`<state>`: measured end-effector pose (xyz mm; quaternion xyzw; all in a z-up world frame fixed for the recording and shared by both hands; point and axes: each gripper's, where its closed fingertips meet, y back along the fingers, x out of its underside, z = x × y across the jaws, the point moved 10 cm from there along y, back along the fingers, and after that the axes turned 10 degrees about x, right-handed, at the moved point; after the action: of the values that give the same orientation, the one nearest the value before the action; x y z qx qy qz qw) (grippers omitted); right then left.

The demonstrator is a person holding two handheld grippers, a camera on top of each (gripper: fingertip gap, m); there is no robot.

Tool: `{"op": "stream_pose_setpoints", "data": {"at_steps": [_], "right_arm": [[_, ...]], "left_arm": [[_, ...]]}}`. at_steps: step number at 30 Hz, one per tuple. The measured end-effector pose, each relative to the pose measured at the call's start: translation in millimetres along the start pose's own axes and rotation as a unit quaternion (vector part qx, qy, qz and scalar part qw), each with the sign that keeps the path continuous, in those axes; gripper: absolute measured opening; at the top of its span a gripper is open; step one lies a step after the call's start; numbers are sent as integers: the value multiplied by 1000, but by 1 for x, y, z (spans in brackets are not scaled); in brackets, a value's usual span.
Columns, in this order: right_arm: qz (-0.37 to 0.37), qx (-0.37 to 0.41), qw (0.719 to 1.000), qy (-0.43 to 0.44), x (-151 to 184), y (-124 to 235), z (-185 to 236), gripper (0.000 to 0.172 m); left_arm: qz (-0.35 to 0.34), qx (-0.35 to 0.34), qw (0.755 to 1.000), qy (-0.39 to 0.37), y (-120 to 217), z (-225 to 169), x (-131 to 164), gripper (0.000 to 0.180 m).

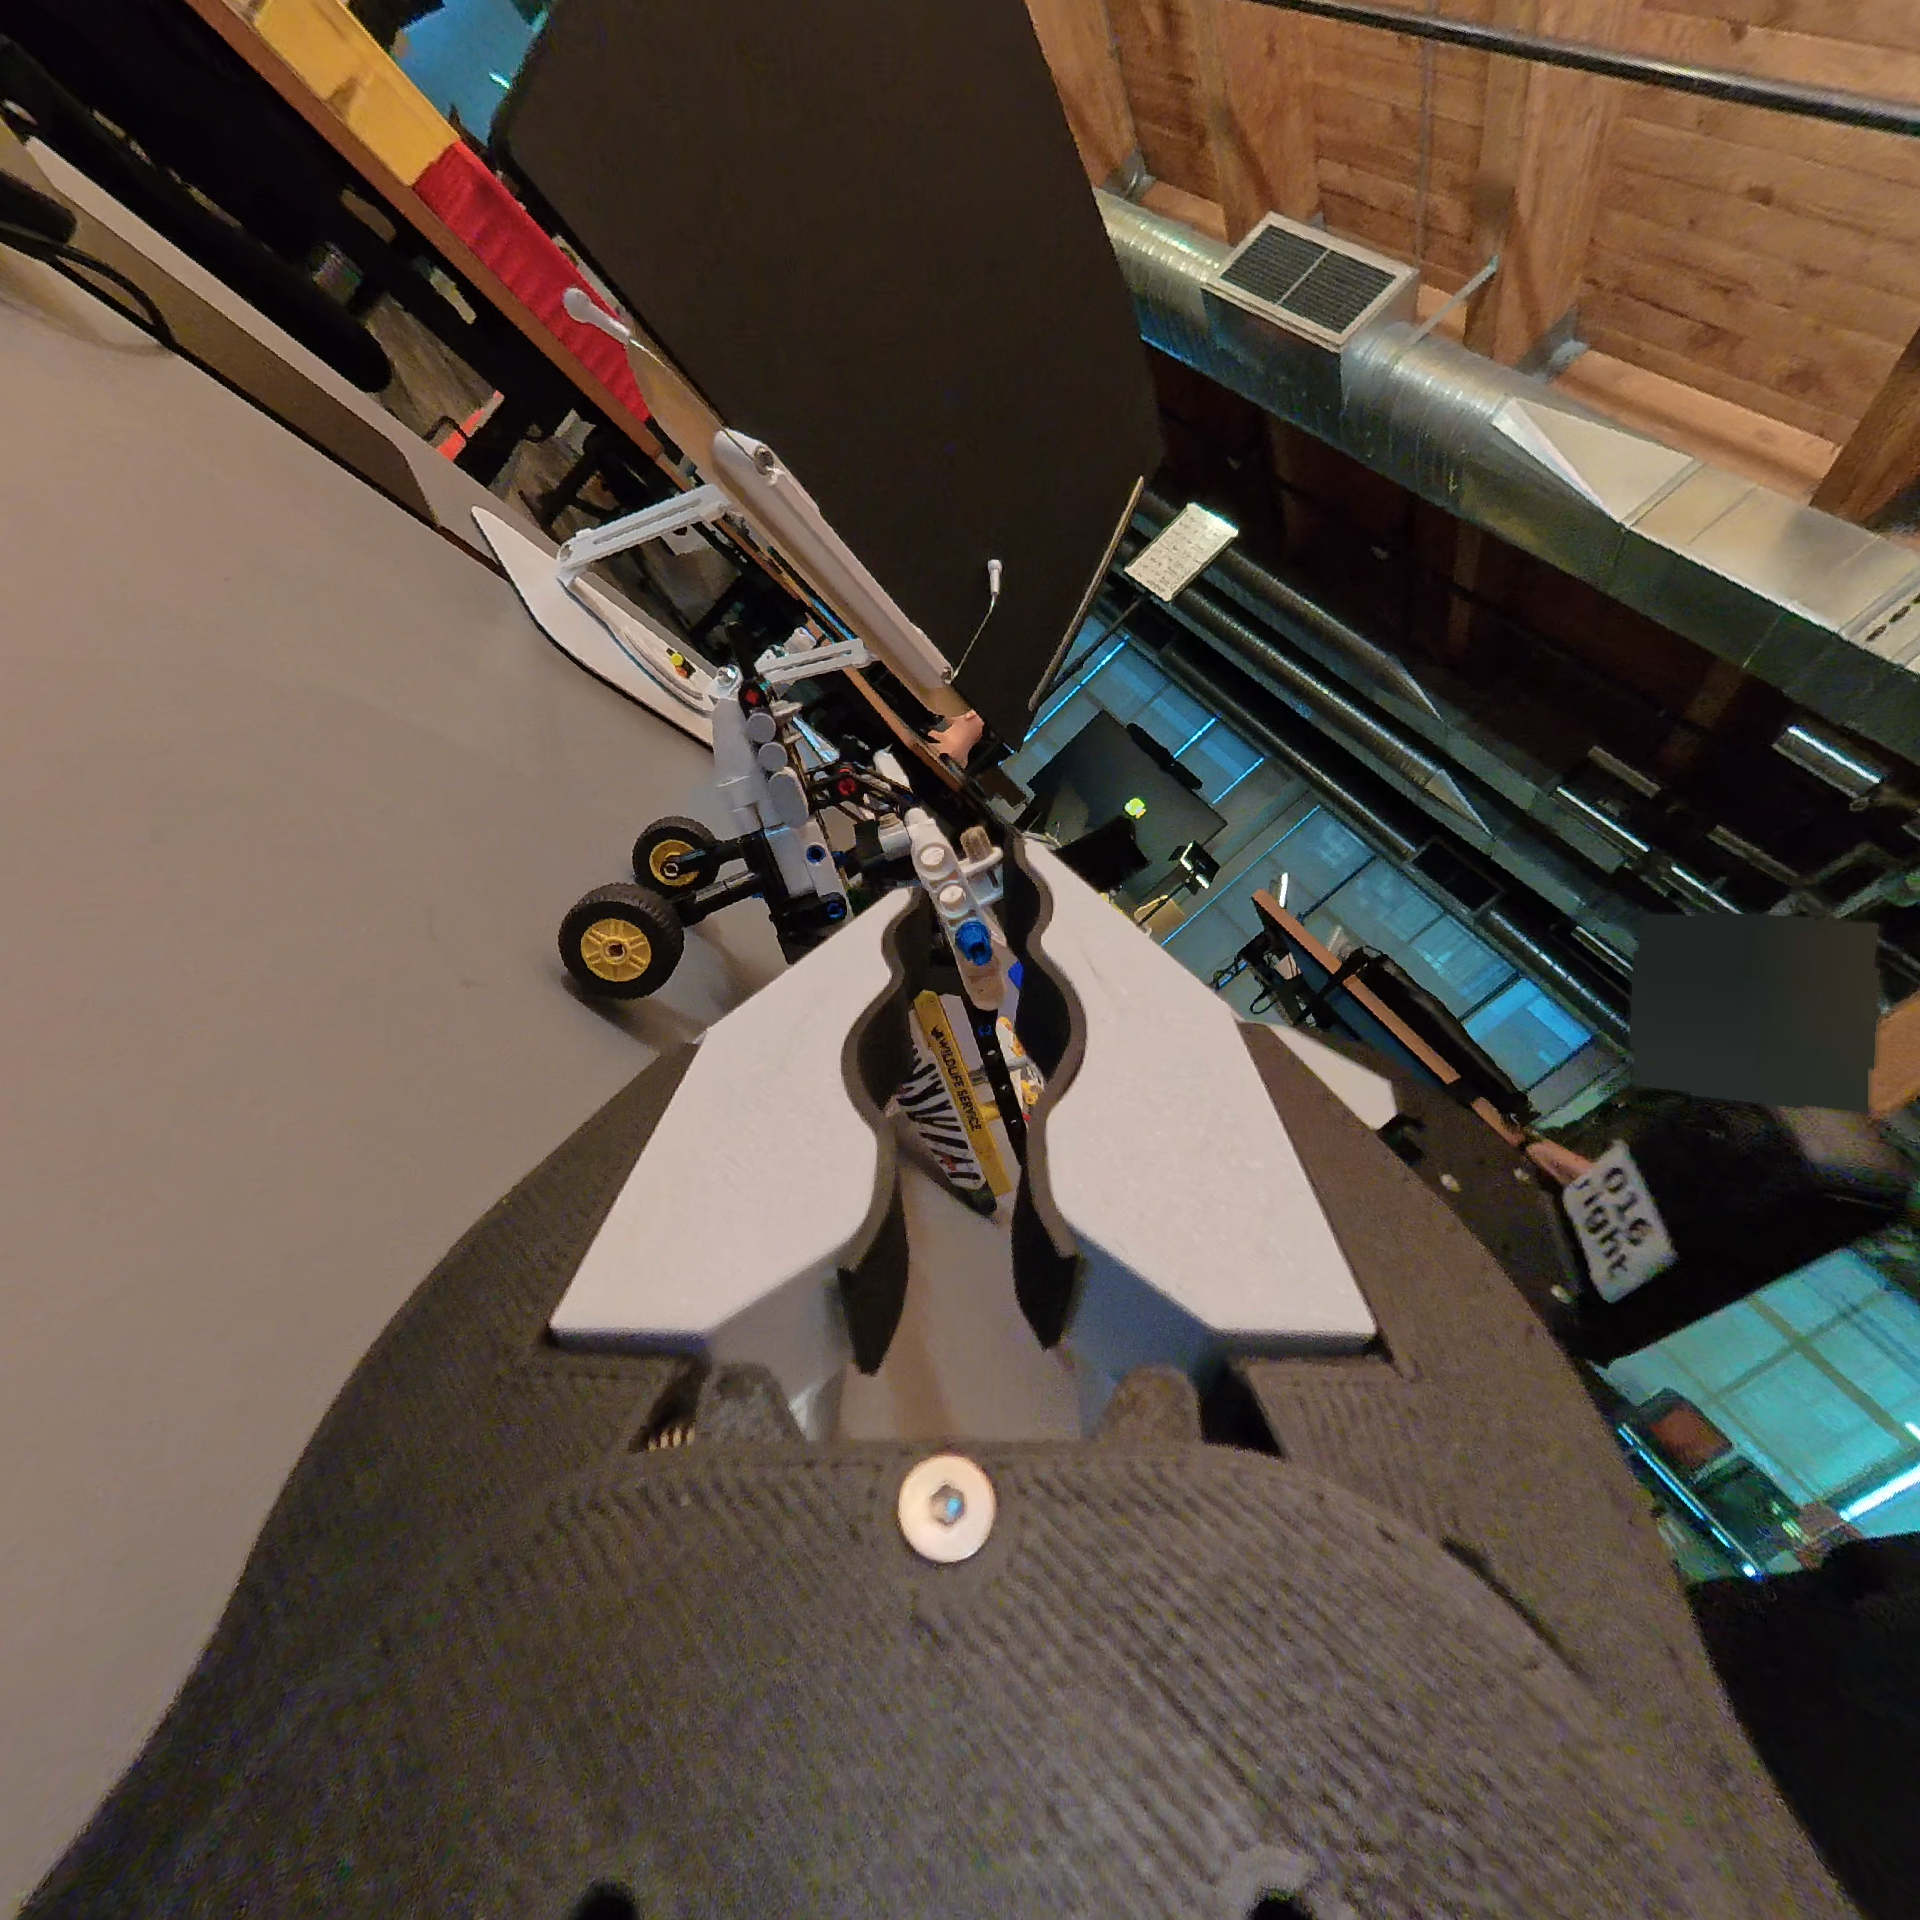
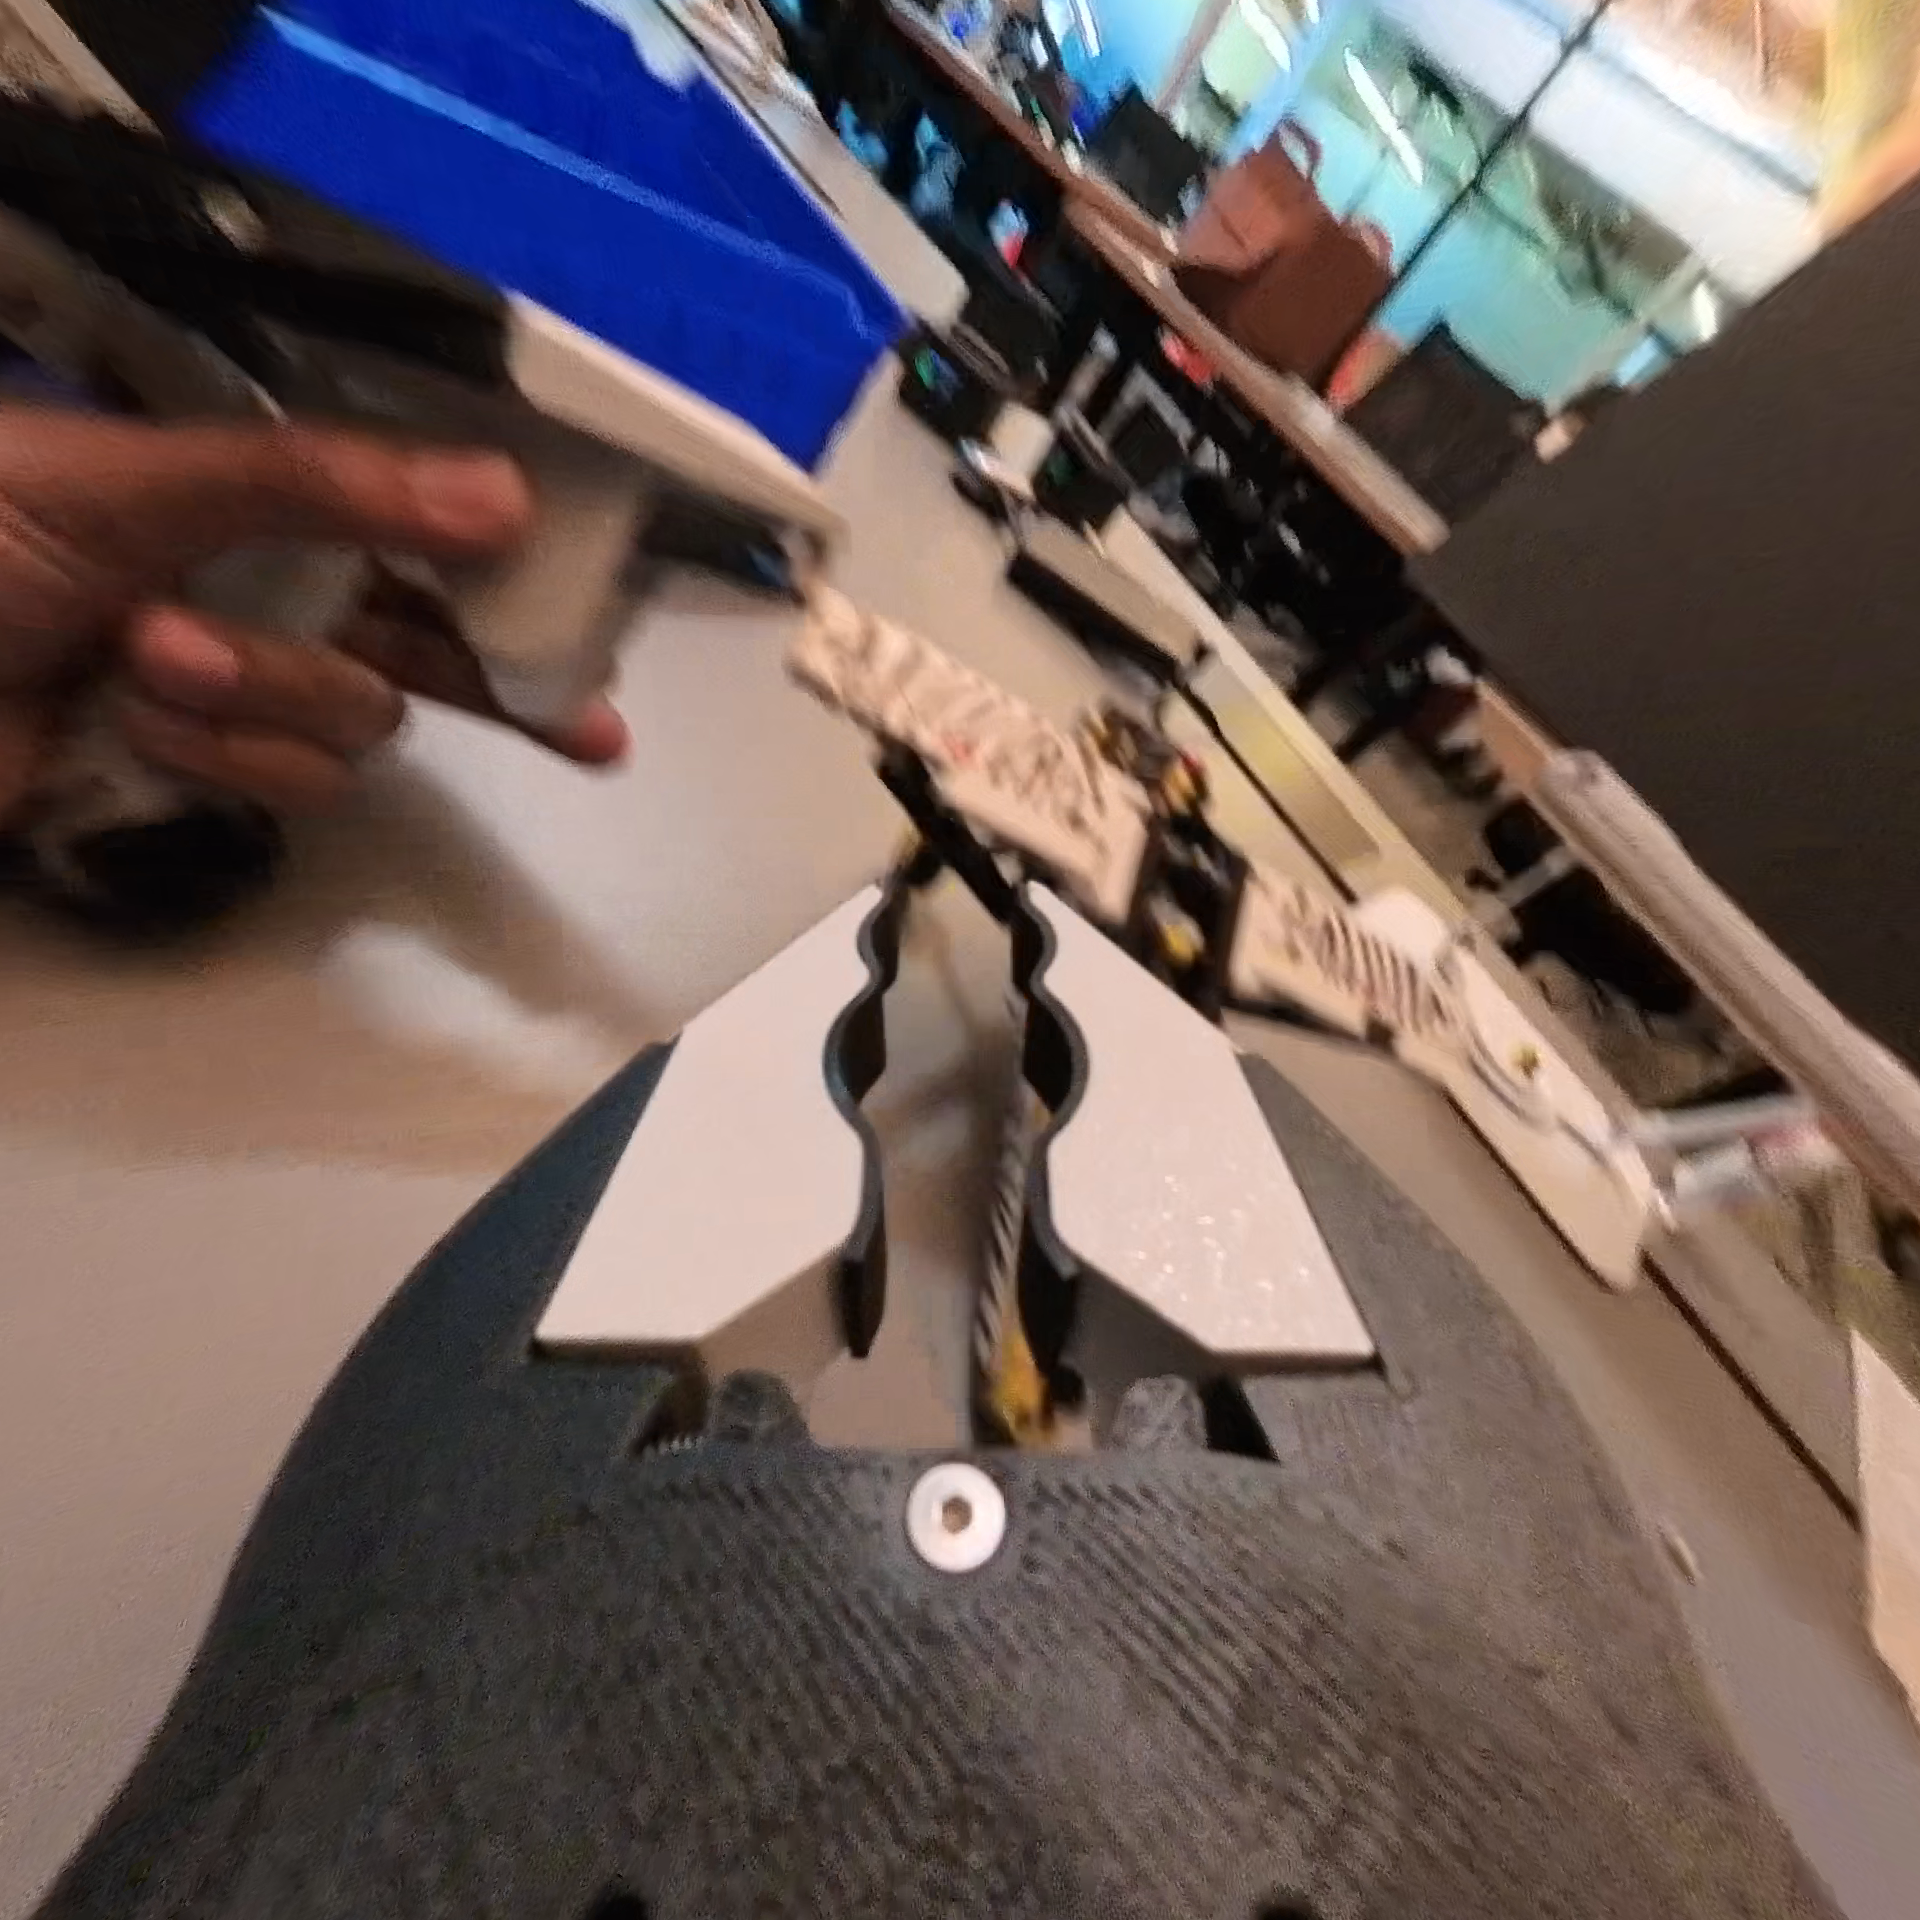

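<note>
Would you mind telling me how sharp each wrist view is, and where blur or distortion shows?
Left wrist view: sharp; the toy vehicle and its yellow-hubbed wheels are crisp, though wide-angle bending curves the ceiling duct. Right wrist view: heavy motion blur smears the hand and the striped toy.

sharp and evenly lit in the left wrist view, with a soft shadow under the toy wheels point(image 1: 620, 943) on the surface point(image 1: 260, 831). heavily smeared by motion blur in the right wrist view, especially the hand point(image 2: 208, 623). bright teal glare from windows point(image 2: 1507, 156); strong fisheye bending at edges.
</note>
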<state>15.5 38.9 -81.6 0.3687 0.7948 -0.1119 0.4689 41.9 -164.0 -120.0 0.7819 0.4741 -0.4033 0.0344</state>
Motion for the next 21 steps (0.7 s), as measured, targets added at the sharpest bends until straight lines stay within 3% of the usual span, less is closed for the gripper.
{"op": "stream_pose_setpoints", "data": {"at_steps": [5,21], "right_arm": [[-44,-22,999,23,-35,-32,23,15],[-31,-85,996,-14,-37,-49,27,4]], "left_arm": [[11,7,1000,-7,-1,-2,2,11],[22,10,1000,-16,-3,-3,3,11]]}}
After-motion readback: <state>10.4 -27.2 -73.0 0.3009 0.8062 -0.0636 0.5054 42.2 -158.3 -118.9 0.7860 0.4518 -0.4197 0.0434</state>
